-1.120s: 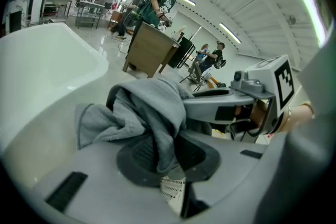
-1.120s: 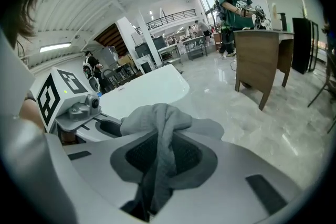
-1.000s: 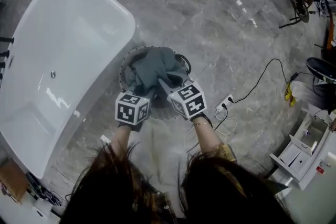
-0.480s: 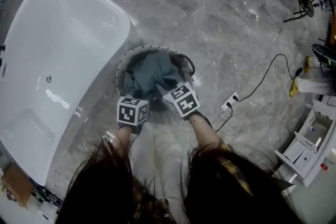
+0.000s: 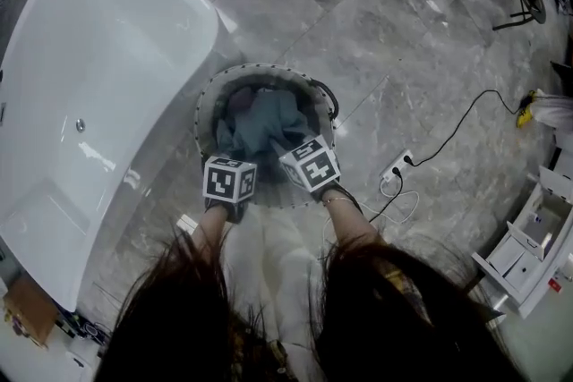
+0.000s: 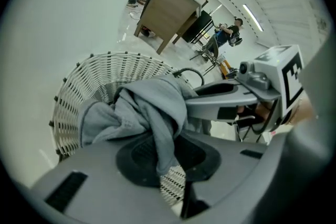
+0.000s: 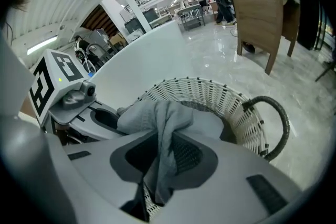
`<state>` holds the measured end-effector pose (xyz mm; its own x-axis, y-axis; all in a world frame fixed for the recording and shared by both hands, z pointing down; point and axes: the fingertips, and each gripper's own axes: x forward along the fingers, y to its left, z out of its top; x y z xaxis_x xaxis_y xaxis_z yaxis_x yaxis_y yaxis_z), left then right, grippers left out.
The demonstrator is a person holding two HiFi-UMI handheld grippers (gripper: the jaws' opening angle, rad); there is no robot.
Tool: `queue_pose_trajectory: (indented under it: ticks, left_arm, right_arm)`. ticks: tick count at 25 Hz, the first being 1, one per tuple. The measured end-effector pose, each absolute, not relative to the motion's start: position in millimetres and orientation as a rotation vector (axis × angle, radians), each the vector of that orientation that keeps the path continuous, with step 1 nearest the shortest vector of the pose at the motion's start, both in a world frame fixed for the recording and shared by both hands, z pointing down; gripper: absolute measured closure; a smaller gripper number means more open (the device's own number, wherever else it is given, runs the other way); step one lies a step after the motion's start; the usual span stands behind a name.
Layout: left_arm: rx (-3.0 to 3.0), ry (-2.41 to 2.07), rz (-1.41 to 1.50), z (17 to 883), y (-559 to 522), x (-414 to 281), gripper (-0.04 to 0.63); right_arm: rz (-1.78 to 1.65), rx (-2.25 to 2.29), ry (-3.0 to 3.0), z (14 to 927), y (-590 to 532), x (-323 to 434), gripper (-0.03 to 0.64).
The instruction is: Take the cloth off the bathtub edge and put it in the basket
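We grip grey cloth (image 5: pixel 264 123) with both tools, inside round wicker basket (image 5: pixel 204 107). Left gripper (image 6: pixel 165 152) clamped on one fold. Right gripper (image 7: pixel 163 157) clamped on another; fabric hangs down between pads. Cloth bulk sits below basket rim, possibly resting on bottom; we can't be sure from head view. Basket stands on marble floor (image 5: pixel 394 40), just beside white bathtub (image 5: pixel 107 58).

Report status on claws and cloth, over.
Left claw, right claw both shut on cloth. Cloth mostly inside basket, not yet released. Nothing in the way.
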<state>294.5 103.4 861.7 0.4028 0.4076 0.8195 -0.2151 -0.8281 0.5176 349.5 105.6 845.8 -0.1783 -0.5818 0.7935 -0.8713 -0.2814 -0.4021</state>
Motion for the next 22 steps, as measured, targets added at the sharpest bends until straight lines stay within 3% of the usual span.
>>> queue_pose_trajectory:
  ticks: [19,22]
  left_arm:
    - [2.017,0.164,1.678,904,109,270,0.529]
    - [2.021,0.17,1.721,908,108,266,0.532]
  right_arm:
    - [1.545,1.64,-1.555,892,129,332,0.54]
    - [1.548,1.624,-1.532,894,130,331,0.569]
